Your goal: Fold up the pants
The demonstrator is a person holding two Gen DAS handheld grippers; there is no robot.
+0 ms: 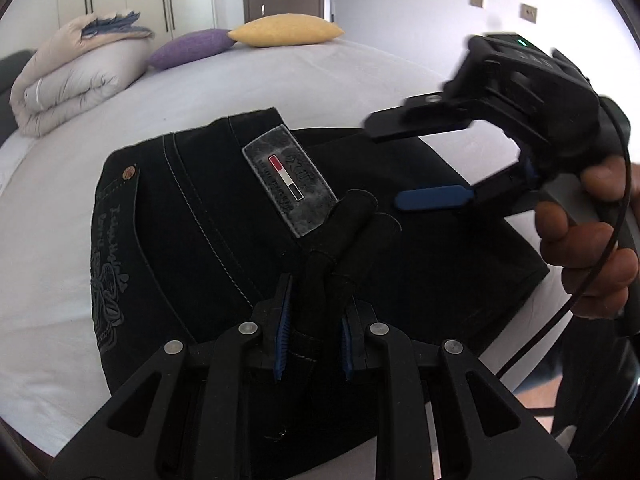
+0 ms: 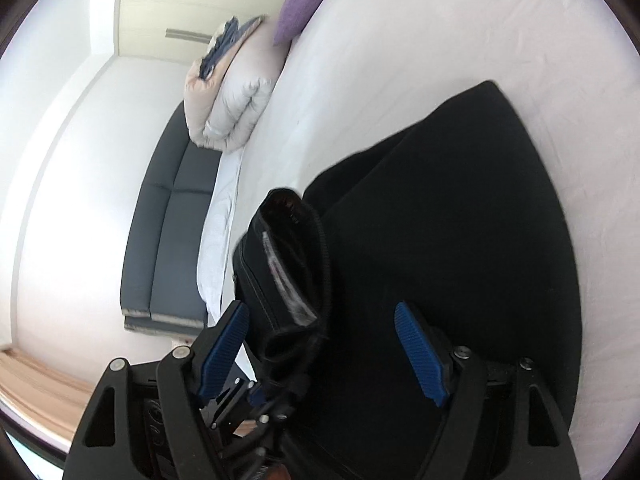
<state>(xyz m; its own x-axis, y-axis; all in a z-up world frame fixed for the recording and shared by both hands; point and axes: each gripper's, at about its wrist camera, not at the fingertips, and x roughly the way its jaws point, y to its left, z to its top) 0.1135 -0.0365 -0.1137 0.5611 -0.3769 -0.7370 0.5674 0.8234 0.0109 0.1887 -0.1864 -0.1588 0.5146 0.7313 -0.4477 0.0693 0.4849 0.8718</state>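
Black pants (image 1: 200,240) lie folded on the white bed (image 1: 60,240), waistband and grey label (image 1: 290,184) facing up. My left gripper (image 1: 314,340) is shut on a bunched fold of the pants near the waistband. My right gripper (image 1: 416,164) hovers open and empty above the pants' right side, held by a hand (image 1: 592,236). In the right wrist view the pants (image 2: 460,240) fill the centre, with the raised waistband fold (image 2: 288,264) between the blue pads (image 2: 420,352) of my open right gripper (image 2: 320,352). The left gripper's body shows below that fold.
A folded duvet (image 1: 72,80), a purple pillow (image 1: 188,48) and a yellow pillow (image 1: 286,30) sit at the far end of the bed. A dark sofa (image 2: 168,224) stands beside the bed. A wardrobe and a door are behind.
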